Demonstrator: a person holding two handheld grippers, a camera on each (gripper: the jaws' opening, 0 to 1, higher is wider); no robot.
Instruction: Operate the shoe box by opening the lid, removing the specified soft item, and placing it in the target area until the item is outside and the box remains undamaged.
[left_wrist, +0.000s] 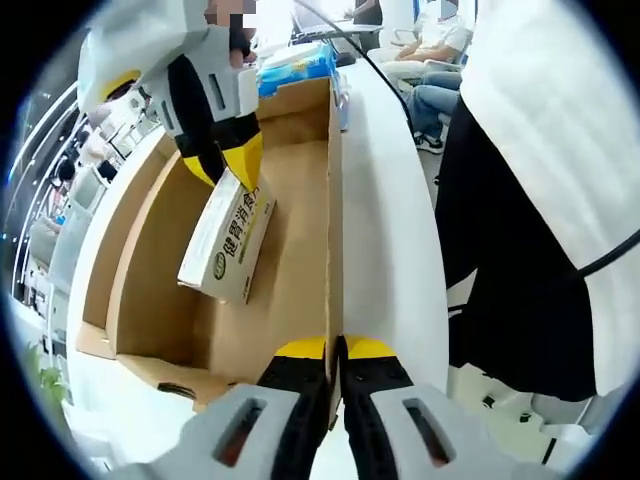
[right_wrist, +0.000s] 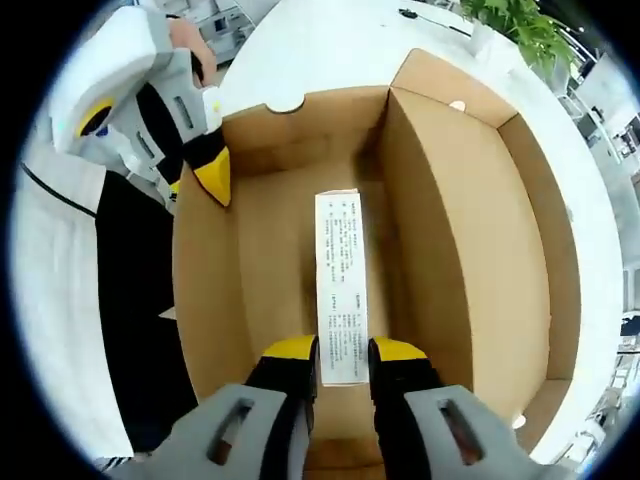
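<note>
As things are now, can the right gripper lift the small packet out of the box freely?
Probably yes. The right gripper already holds the small packet inside the open box, with no lid overhead. The left gripper clamps one wall.

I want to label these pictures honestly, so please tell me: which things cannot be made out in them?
- Small white carton, right gripper view: printed text too small to read; its near end sits between the right gripper jaws.
- Cardboard box, left gripper view: near wall covered by the left gripper.
- Blue pack, left gripper view: blurred, partly behind the box.
</note>
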